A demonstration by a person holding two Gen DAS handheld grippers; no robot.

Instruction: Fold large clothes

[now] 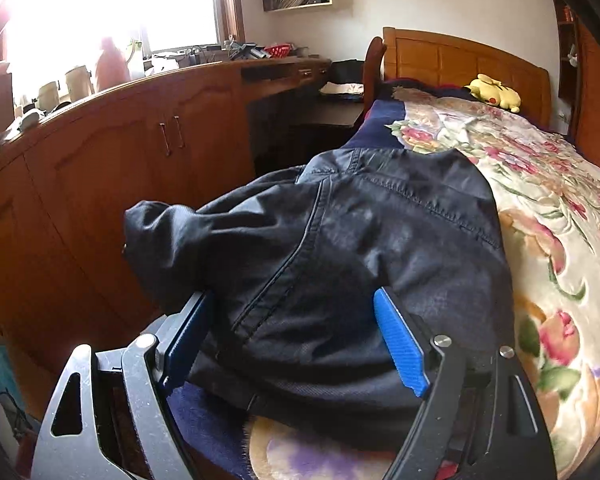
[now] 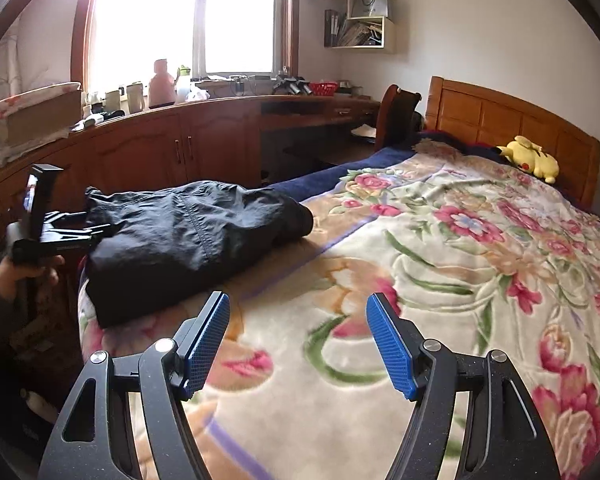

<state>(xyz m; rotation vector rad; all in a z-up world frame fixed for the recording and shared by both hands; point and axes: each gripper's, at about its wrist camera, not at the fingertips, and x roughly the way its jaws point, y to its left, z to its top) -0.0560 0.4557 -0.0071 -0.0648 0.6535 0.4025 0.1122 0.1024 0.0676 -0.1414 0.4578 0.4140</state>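
A dark jacket [image 2: 192,240] lies bundled in a folded heap at the bed's [image 2: 420,280] near left corner, on a floral blanket [image 2: 480,248]. The left hand-held gripper [image 1: 296,332] sits at the jacket's edge, jaws wide apart and pressing nothing, apparently releasing the fold. The right hand-held gripper [image 2: 298,340] hovers empty and open over bare blanket, well clear.
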